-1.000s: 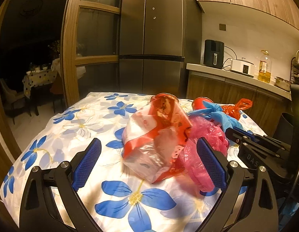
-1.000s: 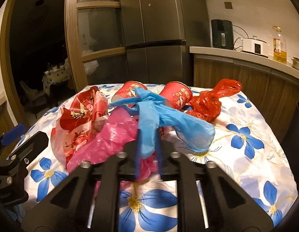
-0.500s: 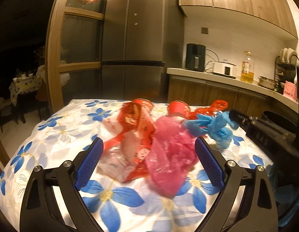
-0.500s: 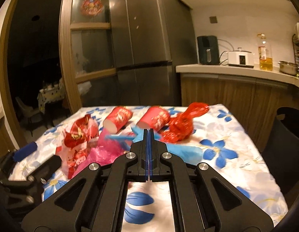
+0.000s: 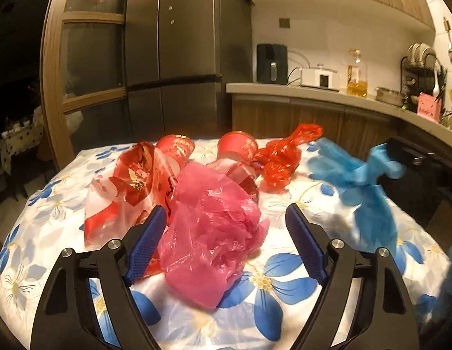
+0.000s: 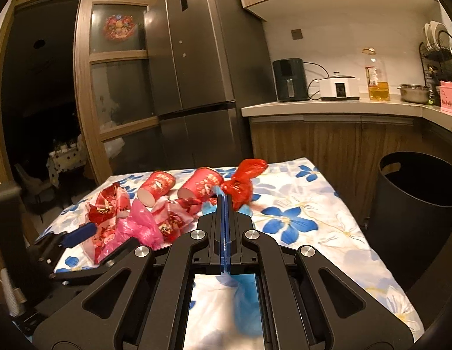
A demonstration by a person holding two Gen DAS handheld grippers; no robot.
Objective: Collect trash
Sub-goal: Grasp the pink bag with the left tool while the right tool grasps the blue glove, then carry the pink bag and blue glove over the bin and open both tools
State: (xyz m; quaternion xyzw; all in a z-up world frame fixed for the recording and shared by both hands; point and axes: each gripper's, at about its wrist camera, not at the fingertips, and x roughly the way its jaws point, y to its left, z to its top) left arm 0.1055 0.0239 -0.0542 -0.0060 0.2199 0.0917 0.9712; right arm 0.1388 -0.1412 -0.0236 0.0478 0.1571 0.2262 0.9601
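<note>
My right gripper (image 6: 225, 201) is shut on a blue plastic bag (image 6: 246, 303) and holds it above the table; in the left wrist view the blue bag (image 5: 363, 186) hangs at the right. My left gripper (image 5: 226, 224) is open, its fingers on either side of a crumpled pink bag (image 5: 211, 227) on the flowered tablecloth (image 5: 269, 291). Behind lie a red-and-clear wrapper (image 5: 123, 183), two red paper cups (image 5: 176, 148) (image 5: 237, 145) on their sides and a red bag (image 5: 281, 157).
A black trash bin (image 6: 415, 204) stands by the table's right edge. A kitchen counter (image 6: 328, 108) with appliances runs behind, with a fridge (image 6: 196, 73) and a glass door to its left.
My right gripper has lifted the blue bag off the pile and carried it right, toward the bin. My left gripper has moved in around the pink bag.
</note>
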